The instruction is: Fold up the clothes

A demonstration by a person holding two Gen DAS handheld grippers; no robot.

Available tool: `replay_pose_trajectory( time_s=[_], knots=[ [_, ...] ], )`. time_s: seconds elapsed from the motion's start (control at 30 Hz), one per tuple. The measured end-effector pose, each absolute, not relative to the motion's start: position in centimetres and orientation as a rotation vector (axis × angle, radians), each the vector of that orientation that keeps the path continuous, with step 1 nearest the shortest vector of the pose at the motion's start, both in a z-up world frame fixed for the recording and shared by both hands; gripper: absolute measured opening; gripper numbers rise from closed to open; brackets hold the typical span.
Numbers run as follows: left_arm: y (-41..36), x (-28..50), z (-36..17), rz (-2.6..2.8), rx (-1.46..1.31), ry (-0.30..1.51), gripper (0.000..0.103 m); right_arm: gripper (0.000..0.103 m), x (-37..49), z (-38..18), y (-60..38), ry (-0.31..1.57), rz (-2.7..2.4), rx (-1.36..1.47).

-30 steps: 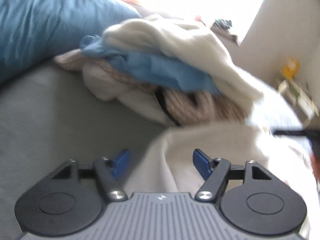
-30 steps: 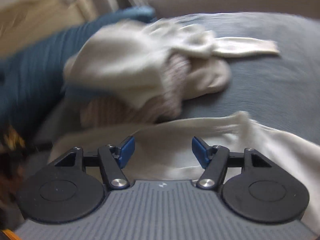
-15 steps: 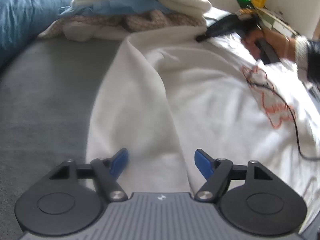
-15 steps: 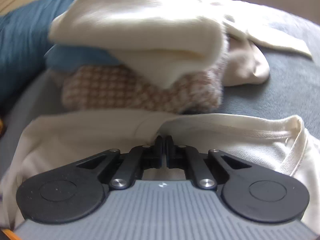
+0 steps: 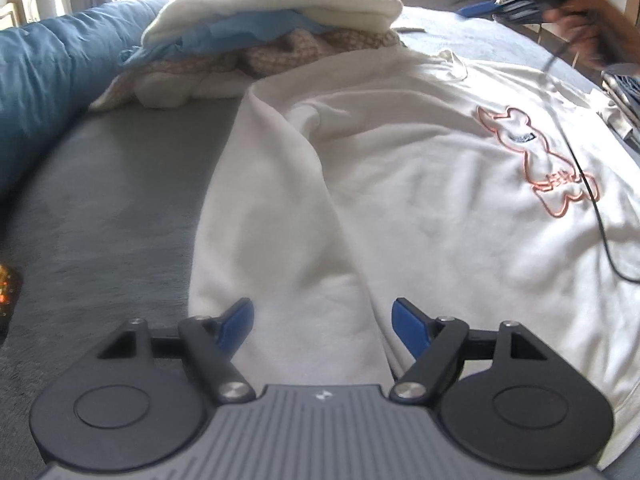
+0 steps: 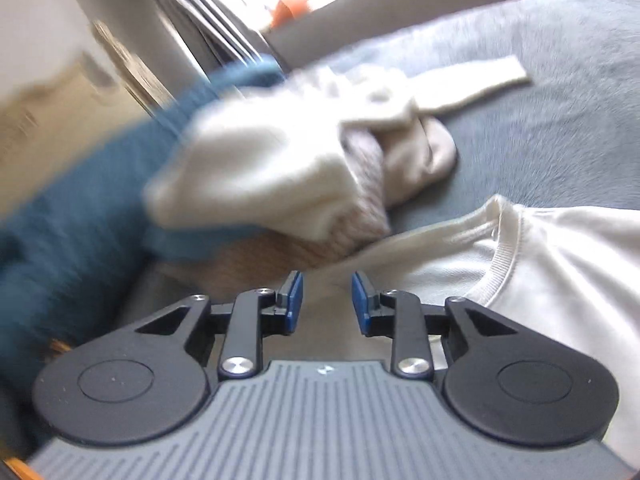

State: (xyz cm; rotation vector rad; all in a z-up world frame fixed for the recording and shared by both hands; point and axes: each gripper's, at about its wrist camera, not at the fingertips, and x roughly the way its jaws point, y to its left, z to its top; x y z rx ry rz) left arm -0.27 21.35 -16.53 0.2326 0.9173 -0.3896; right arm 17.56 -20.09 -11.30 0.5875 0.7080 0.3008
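Here the left tool (image 5: 322,326) is held with its blue pads spread wide, and its jaws have just been opening; a folded sleeve of the white sweatshirt (image 5: 420,184) lies beneath the gap, but nothing is pinched. Beyond the pads the sweatshirt is seen spread flat on the grey bed (image 5: 104,208), its orange-outlined print (image 5: 536,160) turned upward and a thin black cable (image 5: 592,200) draped across it. Farther back, a pile of clothes (image 5: 276,36) is stacked against a blue pillow (image 5: 44,80). At the upper right a hand (image 5: 592,32) is seen, blurred.

The right tool (image 6: 327,300) is shown raised, its jaws narrowly parted after having just been opening, with no cloth between them. The sweatshirt's ribbed collar (image 6: 508,256) lies just to its right, and the pile, blurred, is seen ahead on the bed.
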Motion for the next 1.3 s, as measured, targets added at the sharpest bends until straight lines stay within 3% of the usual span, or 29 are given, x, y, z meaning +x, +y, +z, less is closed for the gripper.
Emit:
replay_pose_trajectory(
  time_s=[0.37, 0.5, 0.67, 0.87, 0.93, 1.03, 1.1, 1.17, 1.3],
  knots=[
    [22.8, -7.3, -12.7, -0.393, 0.228, 0.937, 0.077, 0.041, 0.9, -0.1, -22.0, 0.434, 0.585, 0.818],
    [24.2, -11.6, -12.0, -0.42, 0.226, 1.011, 0.081, 0.045, -2.8, 0.6, -21.4, 0.406, 0.717, 0.93],
    [23.9, -15.7, -14.1, -0.377, 0.205, 1.097, 0.081, 0.047, -3.5, -4.2, -17.5, 0.588, 0.743, 0.923],
    [20.8, -17.5, -17.6, -0.32, 0.416, 1.026, 0.078, 0.047, -3.2, -13.0, -12.7, 0.757, 0.571, 0.825],
    [19.9, -18.0, -18.8, -0.309, 0.525, 0.992, 0.075, 0.047, -3.7, -15.4, -11.9, 0.785, 0.507, 0.797],
    [19.7, -17.8, -20.4, -0.265, 0.612, 0.949, 0.057, 0.047, -4.5, -18.8, -11.6, 0.828, 0.46, 0.804],
    [20.7, -17.2, -20.0, -0.231, 0.546, 0.945, 0.031, 0.047, -4.8, -20.3, -11.5, 0.87, 0.442, 0.786],
    [21.8, -16.6, -19.3, -0.2, 0.466, 0.947, 0.013, 0.047, -4.8, -20.8, -11.5, 0.883, 0.426, 0.745],
    [26.3, -13.8, -14.2, -0.201, 0.12, 0.954, 0.011, 0.047, -4.3, -21.7, -12.0, 0.854, 0.424, 0.76]
  ],
)
